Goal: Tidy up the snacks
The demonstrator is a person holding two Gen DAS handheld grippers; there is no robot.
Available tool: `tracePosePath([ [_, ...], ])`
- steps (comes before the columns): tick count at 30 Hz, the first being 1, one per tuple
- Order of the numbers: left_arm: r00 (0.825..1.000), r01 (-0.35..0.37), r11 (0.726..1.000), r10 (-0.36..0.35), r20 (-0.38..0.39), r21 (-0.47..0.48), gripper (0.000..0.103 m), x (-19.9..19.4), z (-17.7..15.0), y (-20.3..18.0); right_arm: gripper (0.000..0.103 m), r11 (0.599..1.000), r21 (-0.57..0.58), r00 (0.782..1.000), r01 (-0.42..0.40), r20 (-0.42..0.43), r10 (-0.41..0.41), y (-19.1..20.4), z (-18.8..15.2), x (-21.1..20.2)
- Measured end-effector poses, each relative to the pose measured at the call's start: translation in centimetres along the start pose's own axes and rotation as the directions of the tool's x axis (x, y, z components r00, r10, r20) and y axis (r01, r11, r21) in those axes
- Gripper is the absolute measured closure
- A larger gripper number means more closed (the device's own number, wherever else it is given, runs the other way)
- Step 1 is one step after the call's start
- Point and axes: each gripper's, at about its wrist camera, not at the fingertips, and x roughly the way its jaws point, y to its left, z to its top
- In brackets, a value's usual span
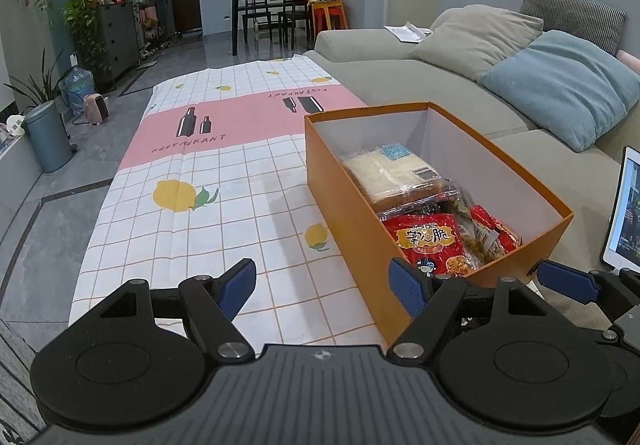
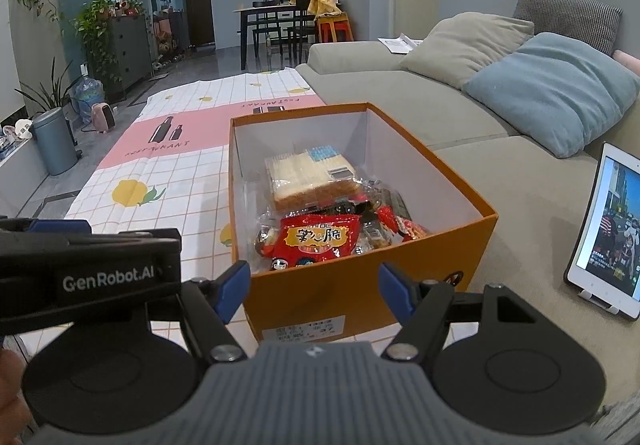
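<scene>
left gripper (image 1: pixel 324 285) "GenRobot.AI", agape; right gripper (image 2: pixel 314 287) agape; tablecloth (image 1: pixel 208 165) "RESTAURANT"; orange box (image 2: pixel 360 297)

The box (image 2: pixel 360 285) stands on the tablecloth (image 2: pixel 160 173), at its near edge beside the sofa (image 2: pixel 520 173). In the box, the bread pack (image 2: pixel 308 177) lies toward the far wall and the snack packet (image 2: pixel 316 241) toward the near wall, touching it. Right of the box, a tablet (image 2: pixel 608 229) leans on the sofa; two cushions (image 2: pixel 548 85) rest behind the box
</scene>
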Motion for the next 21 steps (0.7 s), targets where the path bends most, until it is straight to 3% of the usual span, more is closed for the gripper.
tracePosePath([
  [21,1.0,-0.003,1.0,0.003,-0.021,-0.007,0.014,0.34,-0.41,0.2,0.034,1.0,-0.003,1.0,0.006,-0.015,-0.006,0.0,-0.17,0.14],
])
